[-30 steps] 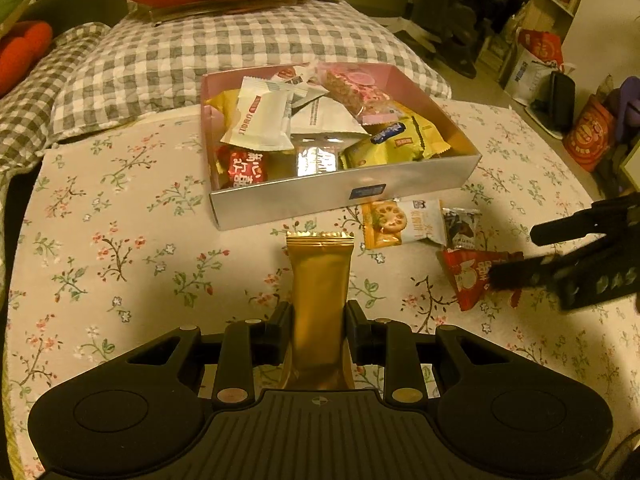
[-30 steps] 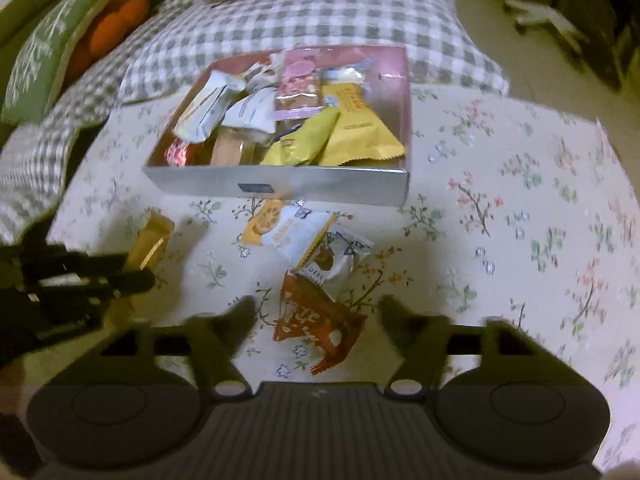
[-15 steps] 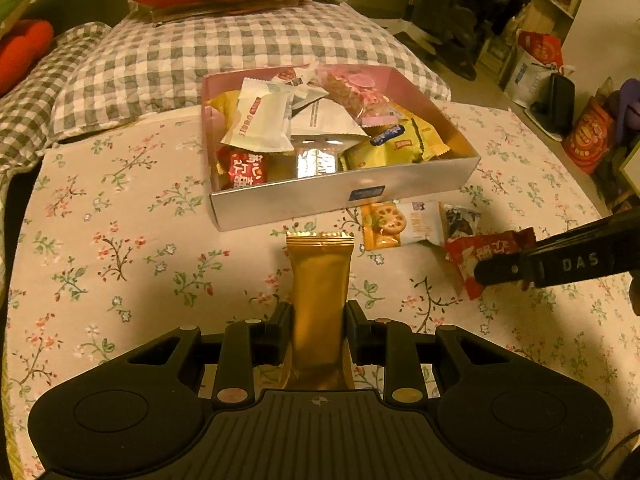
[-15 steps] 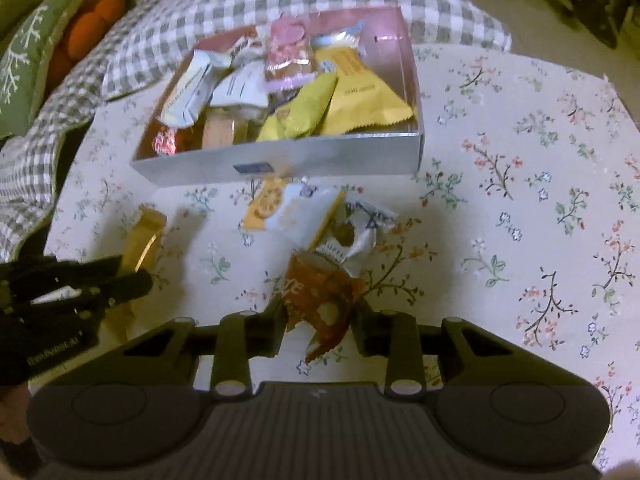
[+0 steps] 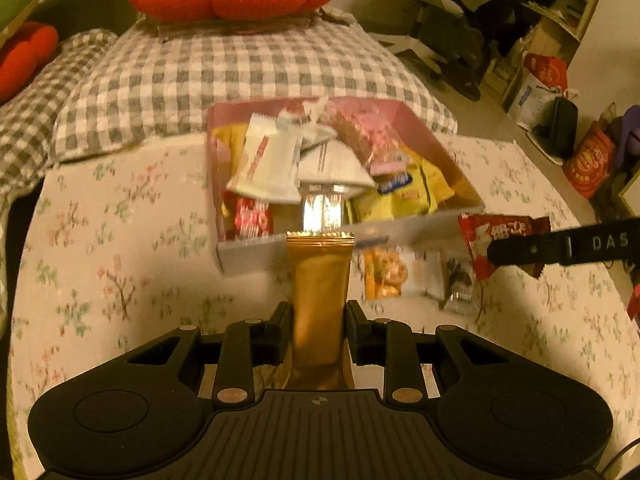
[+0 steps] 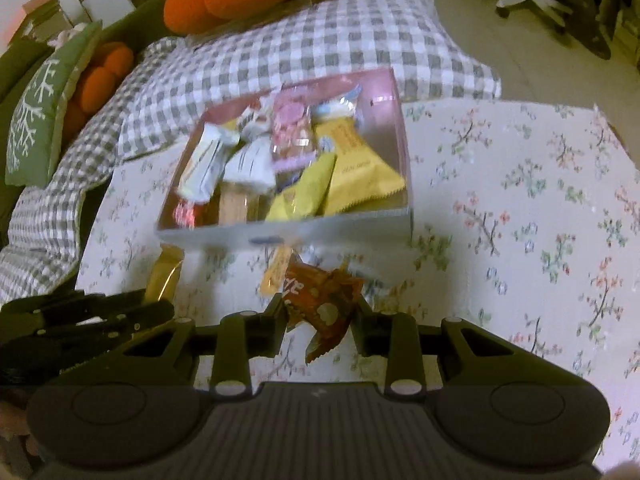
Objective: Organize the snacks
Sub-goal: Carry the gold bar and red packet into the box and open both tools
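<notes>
Before the blurred snack box, left tool pinching gold packet, right tool gripping red packet.

The left tool is clamped on a gold foil snack bar. The right tool pinches a crinkled red snack packet, raised above the worktop.

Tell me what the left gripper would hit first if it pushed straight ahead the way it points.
Most likely the box: its grey front wall lies directly beyond the gold packet clamped in the left gripper. The packet's tip would touch first. Height is unclear; it might pass over the wall.
</notes>
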{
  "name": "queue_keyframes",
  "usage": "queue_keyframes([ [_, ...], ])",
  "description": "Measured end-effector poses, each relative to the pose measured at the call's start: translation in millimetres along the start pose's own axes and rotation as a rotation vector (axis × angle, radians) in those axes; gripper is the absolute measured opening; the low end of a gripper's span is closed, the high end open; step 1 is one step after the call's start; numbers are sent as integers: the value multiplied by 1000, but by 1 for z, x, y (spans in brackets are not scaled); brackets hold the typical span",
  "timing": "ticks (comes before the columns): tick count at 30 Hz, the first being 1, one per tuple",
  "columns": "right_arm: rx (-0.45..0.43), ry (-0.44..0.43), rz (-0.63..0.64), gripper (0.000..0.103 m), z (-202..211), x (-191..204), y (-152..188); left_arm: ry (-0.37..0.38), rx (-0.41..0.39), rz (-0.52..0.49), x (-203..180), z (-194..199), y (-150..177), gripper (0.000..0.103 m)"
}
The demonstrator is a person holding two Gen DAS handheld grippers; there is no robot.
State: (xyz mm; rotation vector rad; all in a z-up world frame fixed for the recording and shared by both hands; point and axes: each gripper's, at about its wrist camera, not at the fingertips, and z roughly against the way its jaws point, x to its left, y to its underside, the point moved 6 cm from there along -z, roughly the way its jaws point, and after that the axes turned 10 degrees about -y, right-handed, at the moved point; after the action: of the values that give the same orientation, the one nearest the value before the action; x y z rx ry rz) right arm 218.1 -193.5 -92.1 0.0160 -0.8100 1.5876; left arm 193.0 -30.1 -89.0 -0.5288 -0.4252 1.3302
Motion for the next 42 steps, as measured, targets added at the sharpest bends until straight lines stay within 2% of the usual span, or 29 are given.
queue_keyframes([
  [6,-58,-12,-26,30,-1,-4,-23,-13,-74,34,3,-4,-43,26],
  [12,-158,-42,-196,30,-14,-28,-54,8,-117,98,-6,-24,-84,26],
  [15,-203,-10,-226,30,-22,-35,-68,-15,-120,83,-15,-40,-94,26],
  [21,-239,-51,-304,30,-45,-47,-95,-5,-69,107,-15,-63,-93,26],
  [23,-244,-67,-324,31,-55,-50,-102,-8,-59,106,-14,-67,-94,29],
  [25,-246,-101,-352,36,-63,-52,-107,-20,-71,101,-12,-66,-97,31],
  [26,-242,-100,-357,37,-66,-53,-108,-19,-79,92,-12,-65,-99,37],
  [27,-242,-84,-350,38,-66,-53,-108,-22,-89,82,-12,-63,-100,44],
  [29,-243,-55,-320,39,-63,-52,-106,-35,-101,63,-13,-58,-101,47],
  [34,-224,-39,-298,40,-49,-56,-93,-19,-88,96,-9,-49,-98,47],
  [36,-219,-58,-308,41,-43,-59,-88,-19,-84,97,-6,-46,-96,47],
  [42,-176,-62,-286,45,-29,-50,-76,-29,-63,89,-6,-30,-76,47],
])
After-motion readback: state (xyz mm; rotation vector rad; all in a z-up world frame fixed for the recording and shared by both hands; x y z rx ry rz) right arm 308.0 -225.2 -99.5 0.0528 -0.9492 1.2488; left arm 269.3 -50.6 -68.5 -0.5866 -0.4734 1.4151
